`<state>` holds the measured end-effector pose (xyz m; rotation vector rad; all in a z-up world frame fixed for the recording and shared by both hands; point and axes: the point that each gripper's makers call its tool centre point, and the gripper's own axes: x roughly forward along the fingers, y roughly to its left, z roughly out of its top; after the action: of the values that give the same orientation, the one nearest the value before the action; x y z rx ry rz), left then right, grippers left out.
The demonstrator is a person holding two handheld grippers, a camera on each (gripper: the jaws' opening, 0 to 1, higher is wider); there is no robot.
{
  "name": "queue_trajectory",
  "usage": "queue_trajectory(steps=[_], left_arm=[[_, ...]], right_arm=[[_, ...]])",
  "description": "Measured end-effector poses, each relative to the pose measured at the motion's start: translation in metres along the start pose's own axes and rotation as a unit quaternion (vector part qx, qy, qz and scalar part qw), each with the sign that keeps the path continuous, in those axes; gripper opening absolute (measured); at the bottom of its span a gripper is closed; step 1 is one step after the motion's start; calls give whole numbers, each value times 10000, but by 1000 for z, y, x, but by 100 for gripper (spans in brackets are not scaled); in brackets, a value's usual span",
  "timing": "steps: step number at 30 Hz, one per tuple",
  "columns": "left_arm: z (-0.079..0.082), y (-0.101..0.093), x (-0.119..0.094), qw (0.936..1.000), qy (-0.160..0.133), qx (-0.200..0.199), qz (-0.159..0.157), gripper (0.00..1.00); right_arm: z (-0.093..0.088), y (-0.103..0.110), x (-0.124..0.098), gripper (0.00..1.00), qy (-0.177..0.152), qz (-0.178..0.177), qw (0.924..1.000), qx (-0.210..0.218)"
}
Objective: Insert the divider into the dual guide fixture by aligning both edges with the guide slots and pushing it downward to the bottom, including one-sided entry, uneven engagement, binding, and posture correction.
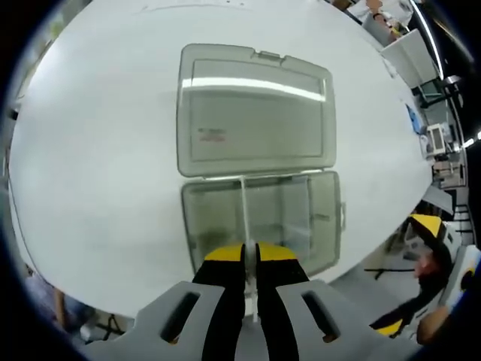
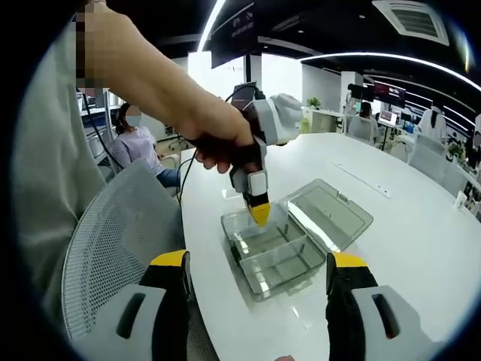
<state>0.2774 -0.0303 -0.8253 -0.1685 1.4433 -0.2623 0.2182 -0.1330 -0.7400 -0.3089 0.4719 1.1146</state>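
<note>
The divider (image 1: 243, 214) is partly hidden between the left hand-held gripper (image 1: 250, 259) jaws; the lid's (image 1: 255, 113) red label is too blurred to read.

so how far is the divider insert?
Done: the clear box sits open, lid laid back on the white table. In hand: the left tool grips the divider, standing inside the box. Left: seating depth unclear; right tool hangs open, back from the box.

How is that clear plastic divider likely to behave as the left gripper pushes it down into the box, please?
The divider is a thin clear sheet, so it probably flexes and could bind if tilted. The left gripper pinches only its top edge, so it may pivot or slip. The box looks light, with its lid open flat on the table, so it might slide.
</note>
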Motion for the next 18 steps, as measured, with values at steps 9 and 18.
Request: queue_trajectory(steps=[9,18], left_arm=[[0,1,2,10000,25,32,56,1],[1,-2,3,9999,58,67,75,1]], right_arm=[[0,0,-2,71,0,-4,10000,2],[0,0,-3,71,7,5,10000,-9]])
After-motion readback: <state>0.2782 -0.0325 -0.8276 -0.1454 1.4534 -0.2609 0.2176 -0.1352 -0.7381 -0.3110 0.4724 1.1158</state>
